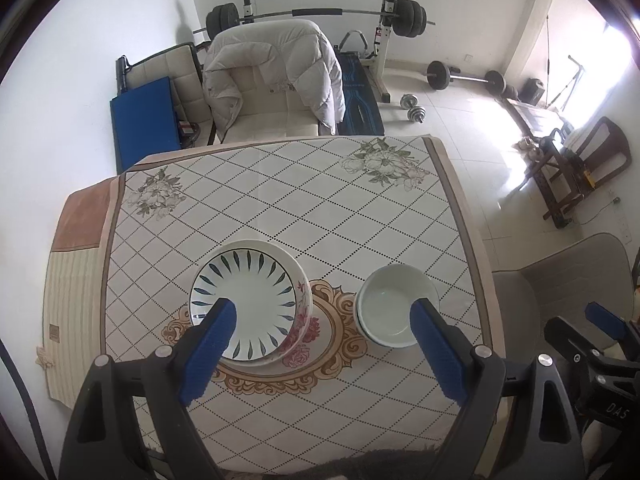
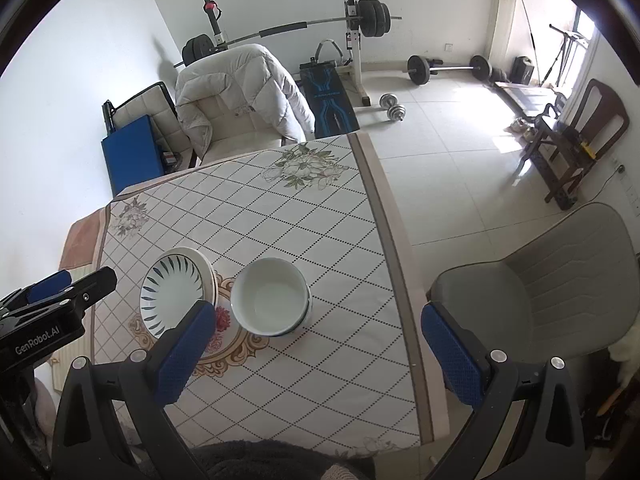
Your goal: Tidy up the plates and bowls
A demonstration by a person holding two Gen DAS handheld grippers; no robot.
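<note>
A stack of plates [image 1: 256,300] sits on the checked tablecloth, its top plate white with dark leaf marks; a flowered plate rim shows beneath at its right. Right of it stands a stack of plain white bowls [image 1: 394,304]. My left gripper [image 1: 324,316] hovers above both, open and holding nothing, one blue finger over the plate, the other over the bowls. In the right wrist view the plates [image 2: 172,288] and bowls [image 2: 270,298] lie left of centre. My right gripper [image 2: 316,316] is open and holds nothing, above the table's right edge.
The table [image 1: 280,208] wears a diamond-pattern cloth with flower prints. A chair with a white padded jacket [image 1: 272,76] stands at its far side, a grey chair [image 2: 540,288] at its right. Weights and a barbell rack [image 1: 320,12] line the back wall.
</note>
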